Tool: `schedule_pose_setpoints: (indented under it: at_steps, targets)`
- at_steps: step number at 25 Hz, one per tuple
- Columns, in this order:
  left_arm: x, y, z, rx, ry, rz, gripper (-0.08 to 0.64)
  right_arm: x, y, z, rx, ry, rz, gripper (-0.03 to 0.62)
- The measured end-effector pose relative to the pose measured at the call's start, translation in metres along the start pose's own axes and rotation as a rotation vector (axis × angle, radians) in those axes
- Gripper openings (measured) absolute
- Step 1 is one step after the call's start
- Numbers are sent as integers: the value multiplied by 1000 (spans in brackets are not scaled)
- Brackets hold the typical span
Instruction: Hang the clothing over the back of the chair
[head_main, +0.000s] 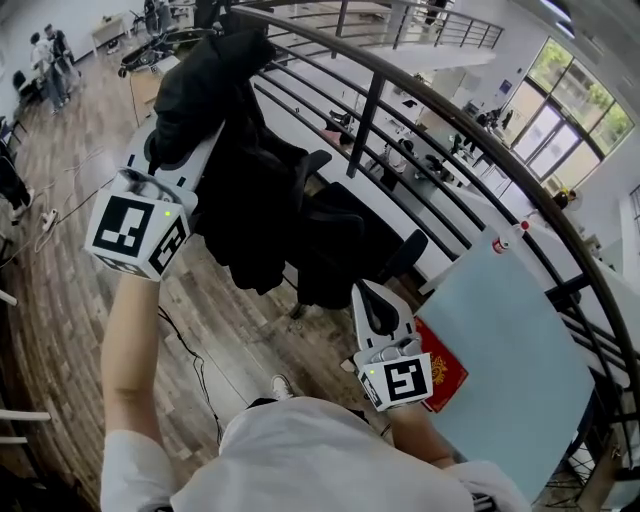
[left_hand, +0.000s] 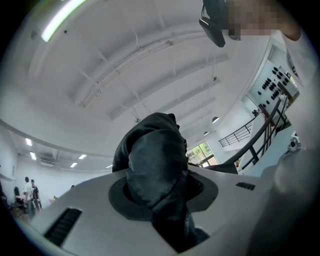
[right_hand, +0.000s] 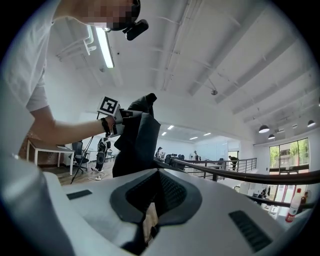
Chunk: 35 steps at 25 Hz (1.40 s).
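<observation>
A black garment (head_main: 250, 200) hangs bunched from my left gripper (head_main: 185, 140), which is raised high at the left and shut on the cloth. In the left gripper view the dark fabric (left_hand: 155, 165) fills the space between the jaws of the left gripper (left_hand: 160, 195). A black office chair (head_main: 360, 235) stands just below and behind the garment's hanging end, which hides part of it. My right gripper (head_main: 376, 300) stays low in front of the chair, shut and holding nothing. The right gripper view shows the right gripper (right_hand: 152, 200) closed and, beyond it, the lifted garment (right_hand: 132, 145).
A dark metal railing (head_main: 400, 85) curves behind the chair. At the right is a light blue table (head_main: 510, 340) with a red packet (head_main: 445, 375) at its near edge and a bottle (head_main: 500, 240) at its far corner. A cable (head_main: 200, 375) lies on the wooden floor.
</observation>
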<state>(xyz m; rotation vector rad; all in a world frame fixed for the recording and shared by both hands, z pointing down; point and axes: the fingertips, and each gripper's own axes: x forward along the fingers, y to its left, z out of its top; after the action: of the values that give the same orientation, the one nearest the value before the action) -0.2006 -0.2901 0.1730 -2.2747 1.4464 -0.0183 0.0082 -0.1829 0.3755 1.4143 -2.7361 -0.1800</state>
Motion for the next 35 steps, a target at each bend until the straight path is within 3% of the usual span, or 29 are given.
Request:
schedule_pose_setpoints:
  at_steps: [12,21,27,35]
  targets:
    - [69,-3,2,35,-9,-50,137,4,-8,6,-15,17,-56,15]
    - [96,10,34,34,-65,-89,138,7,-13,3,-15,29,-106,15]
    - [132,-13,11,76,18,-173,141,6,-15,3,-11,34,-146,15]
    - [179,-64,-70,128,221,-317,164,-3,-29,-8,9,56,-223,15]
